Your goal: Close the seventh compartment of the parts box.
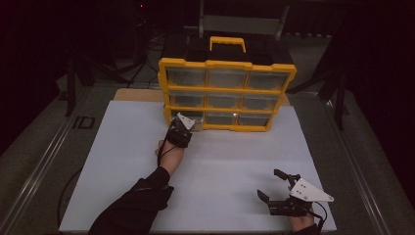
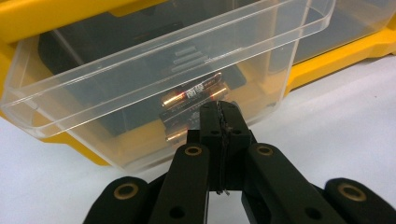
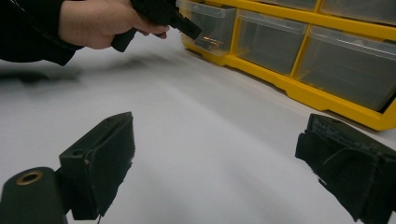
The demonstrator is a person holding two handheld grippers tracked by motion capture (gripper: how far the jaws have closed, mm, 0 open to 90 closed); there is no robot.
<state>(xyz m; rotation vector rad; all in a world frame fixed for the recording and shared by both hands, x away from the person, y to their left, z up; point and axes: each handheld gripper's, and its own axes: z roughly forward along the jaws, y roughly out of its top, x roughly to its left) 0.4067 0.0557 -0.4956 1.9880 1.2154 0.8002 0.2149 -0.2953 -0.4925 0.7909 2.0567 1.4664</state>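
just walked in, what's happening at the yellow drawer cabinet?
A person works at a white table with a hand-held gripper in each hand. The left hand-held gripper is at the bottom-left clear drawer of the yellow drawer cabinet; its jaws are shut, right against the drawer's front wall. The drawer sits pulled partway out, with batteries lying inside. The right hand-held gripper rests near the table's front right corner, jaws wide open and holding nothing.
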